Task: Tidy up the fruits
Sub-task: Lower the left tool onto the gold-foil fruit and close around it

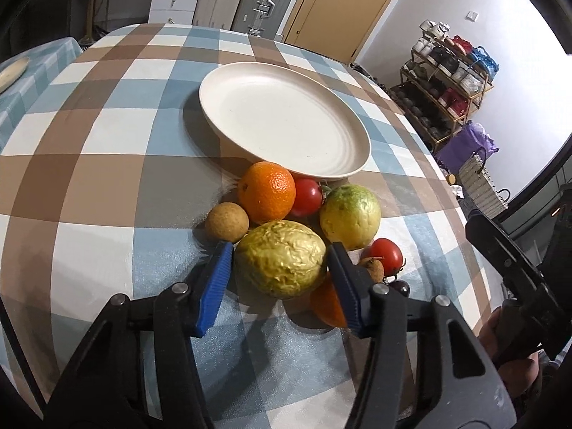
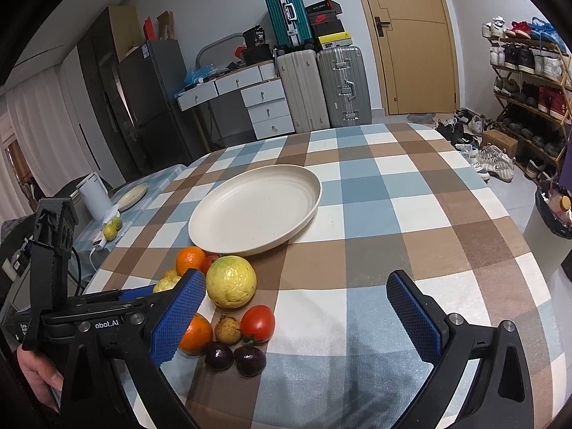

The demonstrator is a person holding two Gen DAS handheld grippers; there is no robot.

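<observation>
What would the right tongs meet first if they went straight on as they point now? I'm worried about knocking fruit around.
Probably bare checked tablecloth: nothing lies between the open right tongs. The yellow-green fruit sits just inside the left finger and might get brushed; depth is unclear.

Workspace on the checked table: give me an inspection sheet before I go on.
Surface: checked tablecloth, flat, no spills seen.
Job's things: cream plate holds no fruit. Beside its near rim, a cluster: wrinkled yellow-green fruit, guava, two oranges, two tomatoes, two small brown fruits, two dark plums.
Clutter: nothing seen on this table beyond those.
Grippers: left gripper straddles the wrinkled fruit, pads at its sides; firm grip unclear. Right gripper open, nothing between the pads.
Cables: white cable on the side table.
Surroundings: suitcases, drawers, door, shoe rack.
</observation>
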